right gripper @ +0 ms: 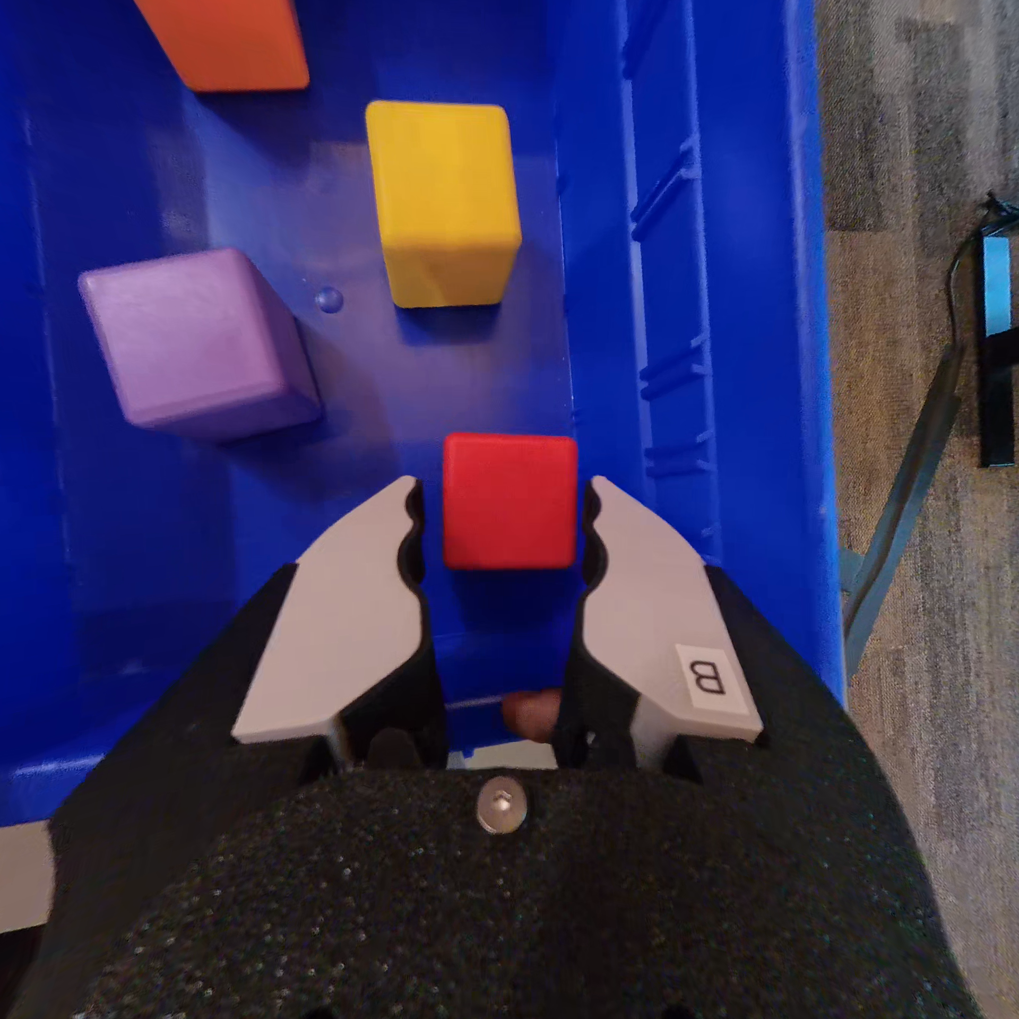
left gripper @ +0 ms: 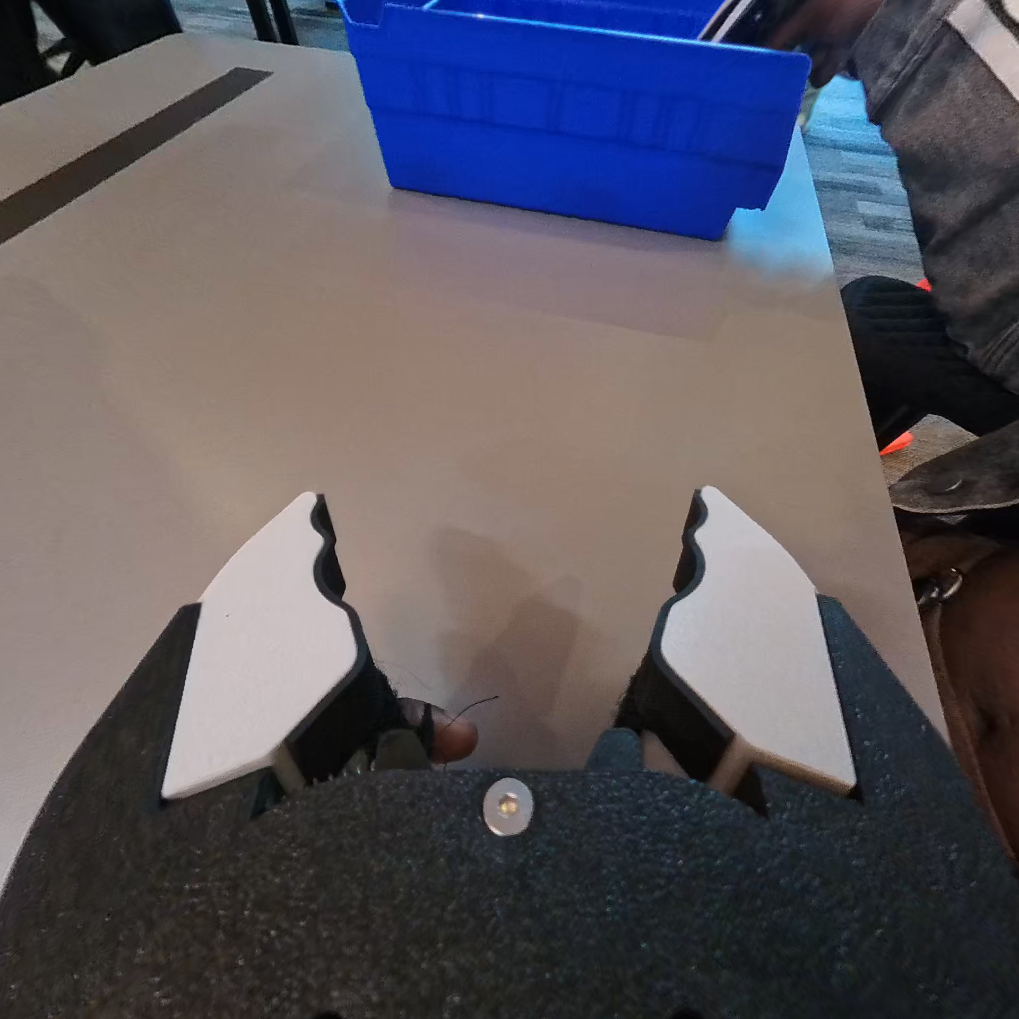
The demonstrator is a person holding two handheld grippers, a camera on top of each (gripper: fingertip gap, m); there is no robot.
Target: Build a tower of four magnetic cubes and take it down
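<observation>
Our right claw (right gripper: 504,485) reaches down into the blue bin (right gripper: 689,275), its fingers (right gripper: 353,579) parted on either side of the red cube (right gripper: 510,502). A thin strip of blue shows between the cube and the left pad, and a narrower one at the right pad, so we do not count the cube as gripped: it stands between the pads on the bin floor, close against the bin's right inner wall. Beyond the fingertips, farther along the bin, the yellow cube (right gripper: 444,204) stands nearly in line with the red one and apart from it. To the left of both lies the purple cube (right gripper: 193,342), turned at an angle to them and well clear of the claw. At the top left edge of the view an orange cube (right gripper: 231,44) is cut off by the frame. Right of the bin we see grey carpet (right gripper: 910,606) with a dark strap and a black object lying on it.

Our left claw (left gripper: 507,496) hangs over the grey table (left gripper: 441,358) with its fingers (left gripper: 264,634) spread wide and only bare table surface between them. Ahead of it, near the table's far right corner, stands the blue bin (left gripper: 573,149), well apart from this claw; from here its contents are hidden by its wall. A dark stripe (left gripper: 127,149) crosses the table at the far left. A person in dark clothing (left gripper: 937,193) sits along the table's right edge.
</observation>
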